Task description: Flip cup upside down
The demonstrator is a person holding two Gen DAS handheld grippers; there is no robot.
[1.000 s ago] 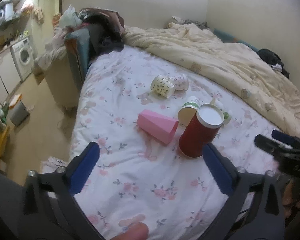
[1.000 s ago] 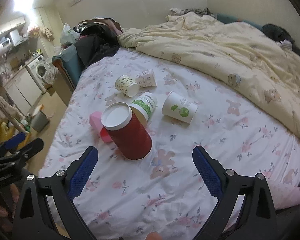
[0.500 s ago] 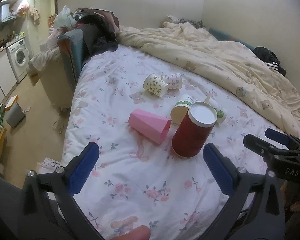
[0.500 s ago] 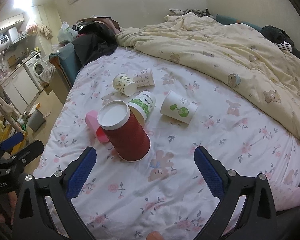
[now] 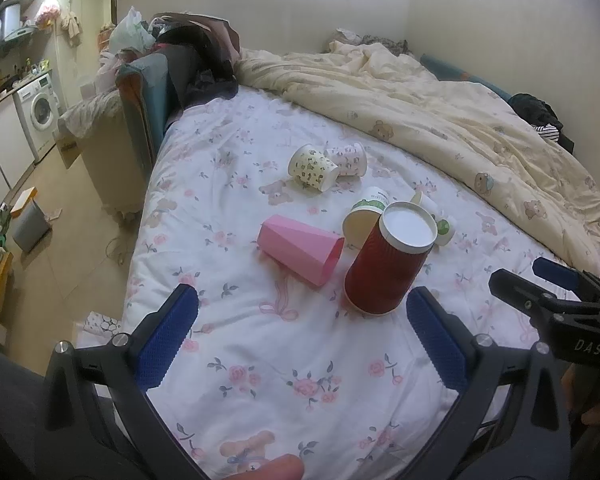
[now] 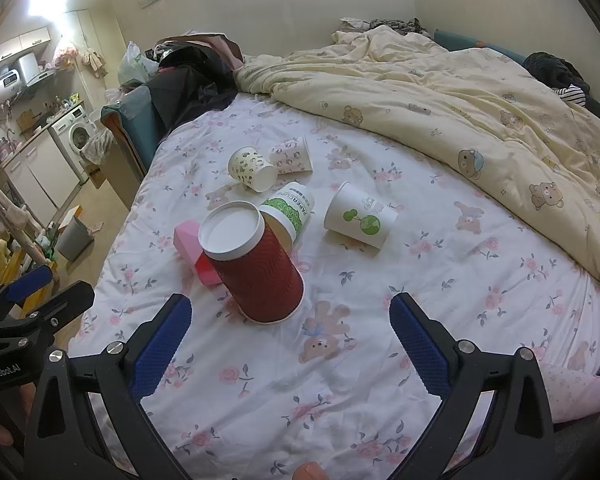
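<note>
A red ribbed cup (image 5: pixel 384 268) (image 6: pixel 256 276) stands upside down on the floral bed sheet, white base up, leaning slightly. A pink cup (image 5: pixel 300 254) (image 6: pixel 190 246) lies on its side to its left. Behind them lie a green-print cup (image 6: pixel 290 210), a white cup with green logo (image 6: pixel 358 222) and two patterned cups (image 5: pixel 326 166) (image 6: pixel 270 162). My left gripper (image 5: pixel 300 340) is open and empty, just in front of the red cup. My right gripper (image 6: pixel 288 344) is open and empty, also in front of the red cup.
A cream bear-print duvet (image 6: pixel 480 92) is bunched over the far and right side of the bed. Clothes are piled on a chair (image 5: pixel 172 68) at the bed's far left corner. The floor, a washing machine (image 5: pixel 40 110) and a grey bin (image 5: pixel 30 226) lie left.
Both grippers have drawn back a little from the red cup and stayed open. The cups have not moved.
</note>
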